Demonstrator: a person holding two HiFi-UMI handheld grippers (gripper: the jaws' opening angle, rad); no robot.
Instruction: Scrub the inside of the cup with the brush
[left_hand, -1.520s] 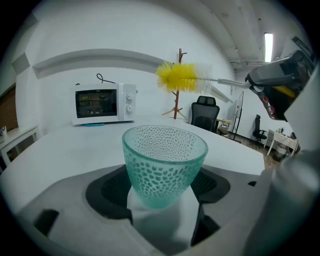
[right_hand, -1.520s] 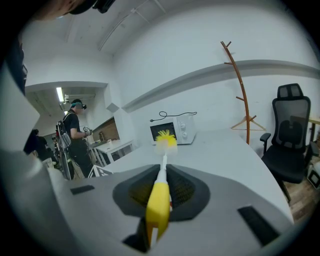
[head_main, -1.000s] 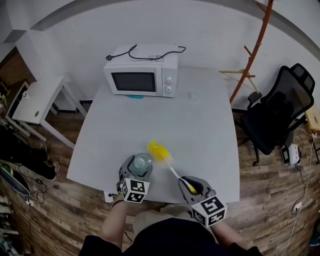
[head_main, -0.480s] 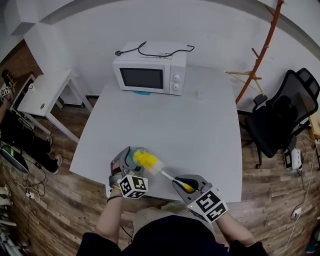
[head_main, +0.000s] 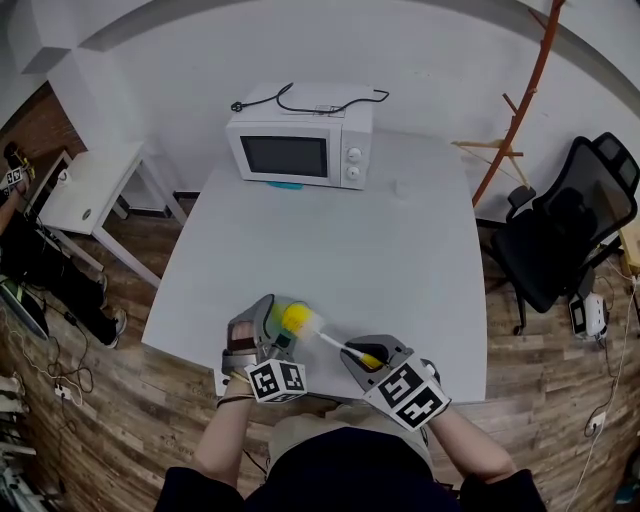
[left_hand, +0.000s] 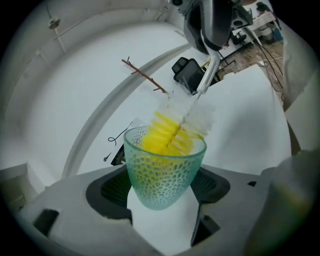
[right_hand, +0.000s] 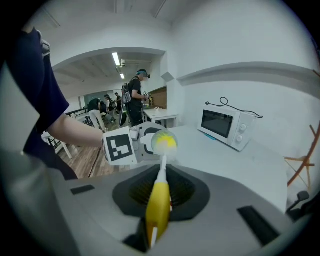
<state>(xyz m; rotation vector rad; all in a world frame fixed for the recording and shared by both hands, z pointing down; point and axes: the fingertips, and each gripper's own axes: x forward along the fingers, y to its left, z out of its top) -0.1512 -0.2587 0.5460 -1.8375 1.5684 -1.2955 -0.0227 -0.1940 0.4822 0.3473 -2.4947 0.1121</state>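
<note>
My left gripper (head_main: 262, 345) (left_hand: 165, 197) is shut on a green dimpled glass cup (left_hand: 164, 172) (head_main: 282, 322), held tilted over the table's near edge. My right gripper (head_main: 368, 362) (right_hand: 158, 202) is shut on the yellow handle of a bottle brush (right_hand: 159, 200) (head_main: 345, 350). The brush's yellow and white bristle head (left_hand: 172, 134) (head_main: 296, 318) (right_hand: 164, 142) sits inside the cup's mouth. Its white stem (left_hand: 206, 77) runs up and right to the right gripper.
A white microwave (head_main: 300, 148) (right_hand: 229, 126) stands at the far side of the grey table (head_main: 400, 260), with a cable on top. A black office chair (head_main: 560, 235) and a wooden rack (head_main: 505, 110) are to the right. People stand far off in the right gripper view.
The brush head has moved left from beside the cup into its mouth. Both grippers have drawn nearer to each other at the table's near edge.
</note>
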